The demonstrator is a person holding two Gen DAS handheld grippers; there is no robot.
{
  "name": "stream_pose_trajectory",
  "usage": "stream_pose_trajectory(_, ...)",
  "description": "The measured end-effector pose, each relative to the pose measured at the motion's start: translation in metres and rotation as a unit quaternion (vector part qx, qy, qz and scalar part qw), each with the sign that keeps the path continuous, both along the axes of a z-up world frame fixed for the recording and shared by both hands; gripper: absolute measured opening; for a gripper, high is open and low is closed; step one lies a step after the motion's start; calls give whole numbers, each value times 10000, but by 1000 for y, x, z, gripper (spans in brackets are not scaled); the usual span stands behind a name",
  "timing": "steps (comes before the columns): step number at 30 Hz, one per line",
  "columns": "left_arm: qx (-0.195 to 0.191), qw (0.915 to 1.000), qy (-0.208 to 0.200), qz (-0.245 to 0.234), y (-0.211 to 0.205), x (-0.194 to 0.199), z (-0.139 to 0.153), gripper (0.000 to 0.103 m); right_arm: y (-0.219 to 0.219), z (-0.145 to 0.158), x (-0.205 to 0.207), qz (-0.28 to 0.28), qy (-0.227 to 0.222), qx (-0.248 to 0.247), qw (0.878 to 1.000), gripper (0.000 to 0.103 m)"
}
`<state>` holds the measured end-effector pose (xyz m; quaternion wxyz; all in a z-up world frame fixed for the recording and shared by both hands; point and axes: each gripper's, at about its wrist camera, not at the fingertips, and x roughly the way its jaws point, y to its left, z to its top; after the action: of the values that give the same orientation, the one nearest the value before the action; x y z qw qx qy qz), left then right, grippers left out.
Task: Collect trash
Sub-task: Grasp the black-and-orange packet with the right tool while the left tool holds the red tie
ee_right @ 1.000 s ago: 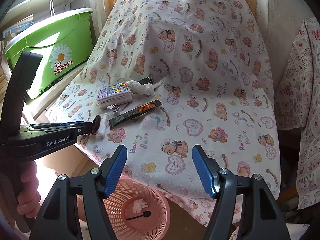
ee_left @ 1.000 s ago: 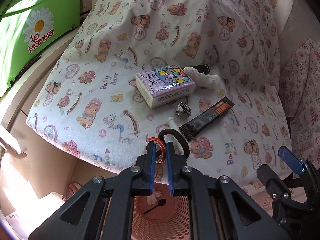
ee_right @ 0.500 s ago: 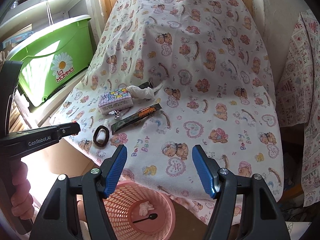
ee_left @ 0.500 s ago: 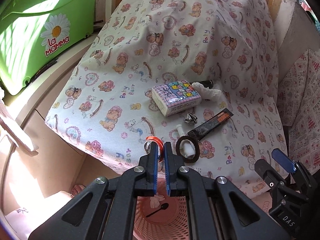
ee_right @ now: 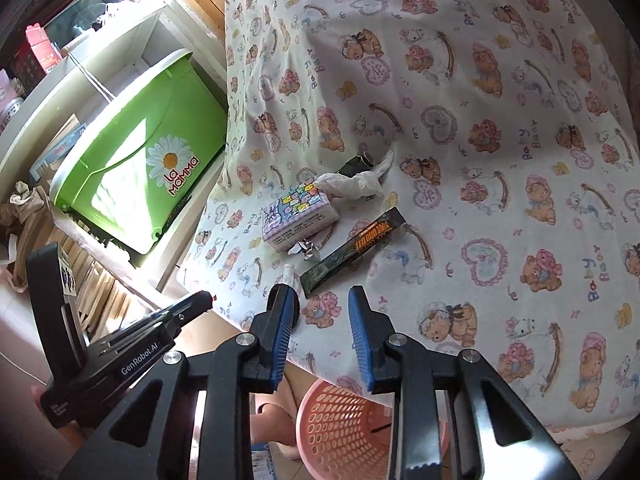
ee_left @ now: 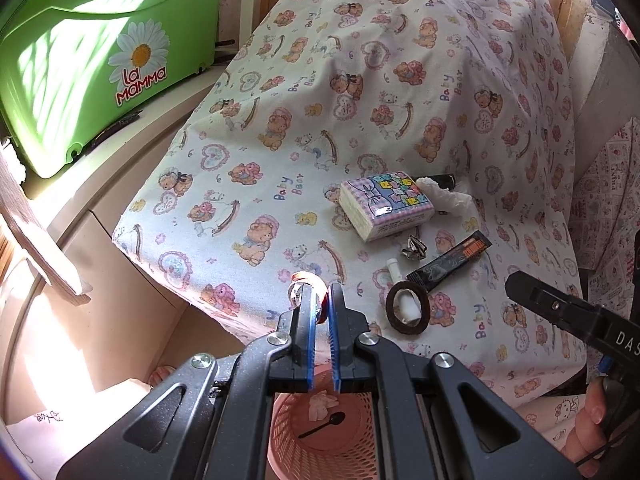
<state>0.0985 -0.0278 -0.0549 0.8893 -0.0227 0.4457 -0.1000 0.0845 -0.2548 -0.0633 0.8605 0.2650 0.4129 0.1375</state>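
Note:
My left gripper (ee_left: pixel 319 294) is shut on a small red and clear wrapper (ee_left: pixel 306 280), held past the table's front edge above the pink basket (ee_left: pixel 320 440). On the bear-print cloth lie a dark ring (ee_left: pixel 408 308), a small white tube (ee_left: pixel 394 271), a black sachet (ee_left: pixel 450 264), a foil scrap (ee_left: pixel 414 248), a crumpled tissue (ee_left: pixel 448 198) and a tissue pack (ee_left: pixel 386 210). My right gripper (ee_right: pixel 318 312) is open near the front edge, just short of the black sachet (ee_right: pixel 352 246). The ring is mostly hidden behind its left finger (ee_right: pixel 282 312).
A green La Mamma bin (ee_left: pixel 80 60) stands on a shelf at the left. The basket (ee_right: pixel 340 424) below the table edge holds a tissue and a black spoon (ee_left: pixel 324 430). A printed cloth (ee_left: pixel 608 200) hangs at the right.
My left gripper has drawn back and left from the table with the wrapper. My right gripper has moved forward and left towards the sachet, its jaws narrower than before.

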Motion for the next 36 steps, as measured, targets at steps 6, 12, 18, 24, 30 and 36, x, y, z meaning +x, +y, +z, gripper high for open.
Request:
stream_pose_trajectory(6, 68, 10000, -29, 53, -3, 0, -3, 5, -8, -30, 20, -373, 445, 782, 9952, 25)
stream_pose_trajectory(12, -17, 9999, 27, 155, 3, 3, -5, 5, -3, -48, 33, -733, 529, 937, 9915, 25)
stream_pose_trajectory(18, -72, 9997, 70, 234, 10, 5, -6, 5, 0, -44, 38, -1175, 309, 696, 9901, 25)
stream_pose_trajectory(24, -64, 9991, 47, 406, 19, 5, -4, 5, 1, -48, 43, -1329, 301, 862, 9869, 9)
stream_pose_trajectory(30, -129, 9990, 32, 432, 23, 4, -1, 5, 3, -42, 32, -1288, 62, 745, 9888, 5)
stream_pose_trajectory(36, -60, 9993, -116, 342, 19, -2, 6, 5, 3, -17, 16, -1172, -353, 381, 9918, 3)
